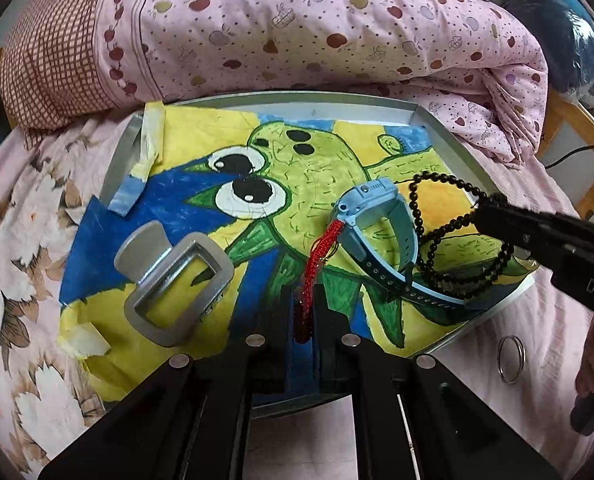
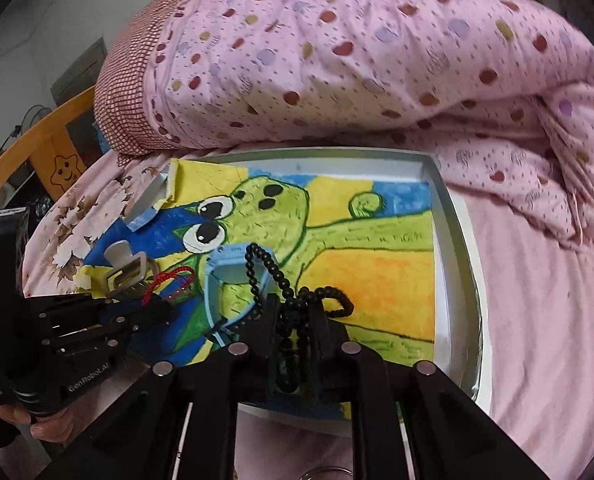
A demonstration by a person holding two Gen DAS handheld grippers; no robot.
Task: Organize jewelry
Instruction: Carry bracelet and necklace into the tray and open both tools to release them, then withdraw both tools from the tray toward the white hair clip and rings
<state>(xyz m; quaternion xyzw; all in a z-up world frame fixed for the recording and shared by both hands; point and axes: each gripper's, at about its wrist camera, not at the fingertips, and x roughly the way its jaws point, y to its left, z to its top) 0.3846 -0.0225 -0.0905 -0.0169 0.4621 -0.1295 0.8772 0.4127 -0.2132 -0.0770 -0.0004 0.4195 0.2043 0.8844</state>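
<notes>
While both grippers hold cords beside the blue watch (image 1: pixel 371 236), snagging threatens. The left gripper (image 1: pixel 302 312) pinches the red cord (image 1: pixel 317 256); the right gripper (image 2: pixel 293 320) clamps the black beads (image 2: pixel 265 276), draped over the watch and liable to drag it.

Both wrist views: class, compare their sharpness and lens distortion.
Left wrist view: sharp; the tray rim bows from fisheye distortion, the silver buckle shows soft glare. Right wrist view: softer, the quilt print smeared; same curved edges and dark corners.

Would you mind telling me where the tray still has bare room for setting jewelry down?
Free: the orange patch between the black bead bracelet and the tray's right rim. Crowded: around the blue watch, red cord and silver buckle.
</notes>
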